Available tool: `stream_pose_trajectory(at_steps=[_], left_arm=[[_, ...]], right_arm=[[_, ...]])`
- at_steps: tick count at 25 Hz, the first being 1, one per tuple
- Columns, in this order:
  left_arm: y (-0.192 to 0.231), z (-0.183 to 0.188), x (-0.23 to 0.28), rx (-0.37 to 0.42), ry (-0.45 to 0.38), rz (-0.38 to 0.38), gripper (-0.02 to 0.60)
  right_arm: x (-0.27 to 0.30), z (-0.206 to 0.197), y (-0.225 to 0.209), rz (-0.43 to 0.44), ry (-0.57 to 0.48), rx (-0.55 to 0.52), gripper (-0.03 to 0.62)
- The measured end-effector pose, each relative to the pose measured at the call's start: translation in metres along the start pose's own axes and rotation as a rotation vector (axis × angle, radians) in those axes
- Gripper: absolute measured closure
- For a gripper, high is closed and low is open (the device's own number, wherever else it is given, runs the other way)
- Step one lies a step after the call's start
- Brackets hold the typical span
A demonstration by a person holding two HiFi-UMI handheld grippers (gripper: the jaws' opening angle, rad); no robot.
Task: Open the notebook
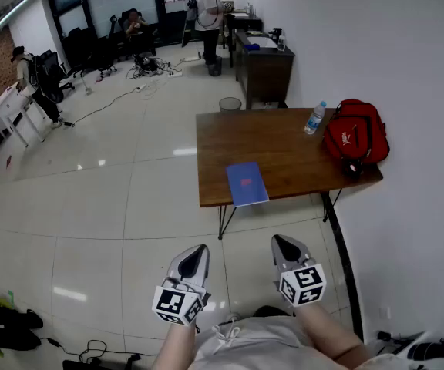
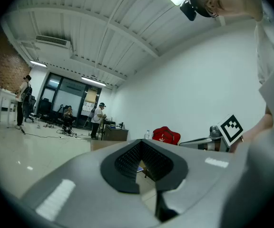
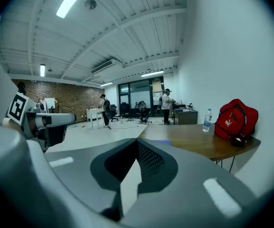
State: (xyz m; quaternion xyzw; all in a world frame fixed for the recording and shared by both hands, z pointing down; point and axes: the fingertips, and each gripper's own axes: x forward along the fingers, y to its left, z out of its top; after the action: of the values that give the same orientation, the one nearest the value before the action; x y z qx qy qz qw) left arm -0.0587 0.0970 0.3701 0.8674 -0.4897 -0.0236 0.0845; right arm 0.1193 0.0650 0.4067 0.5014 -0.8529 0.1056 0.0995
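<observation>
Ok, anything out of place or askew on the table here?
Nothing spilled or damaged. The closed blue notebook lies right at the table's near edge, perhaps slightly over it; the bottle stands upright.

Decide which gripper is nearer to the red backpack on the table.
Right. The right gripper hangs short of the table, toward the end where the red backpack sits; the left gripper is beside it, farther left.
</observation>
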Motion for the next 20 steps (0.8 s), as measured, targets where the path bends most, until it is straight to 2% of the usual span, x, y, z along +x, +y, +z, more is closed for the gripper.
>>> stream_pose_trajectory(at_steps=[4,9,15,20], left_arm=[[0.027,-0.001,0.011,-0.012,-0.007,0.018,0.575],[0.051,-0.016,0.031,-0.048,0.024,0.04,0.575],[0.082,-0.033,0.09,-0.068,0.083,0.034,0.575],[0.116,-0.05,0.151,-0.09,0.132,0.044,0.575]], right_arm=[[0.028,0.004,-0.002,-0.005,-0.005,-0.002,0.588],[0.06,-0.007,-0.015,-0.001,0.034,0.011,0.588],[0.121,-0.014,-0.054,-0.01,0.091,0.038,0.588],[0.181,-0.022,-0.095,-0.016,0.15,0.018,0.588]])
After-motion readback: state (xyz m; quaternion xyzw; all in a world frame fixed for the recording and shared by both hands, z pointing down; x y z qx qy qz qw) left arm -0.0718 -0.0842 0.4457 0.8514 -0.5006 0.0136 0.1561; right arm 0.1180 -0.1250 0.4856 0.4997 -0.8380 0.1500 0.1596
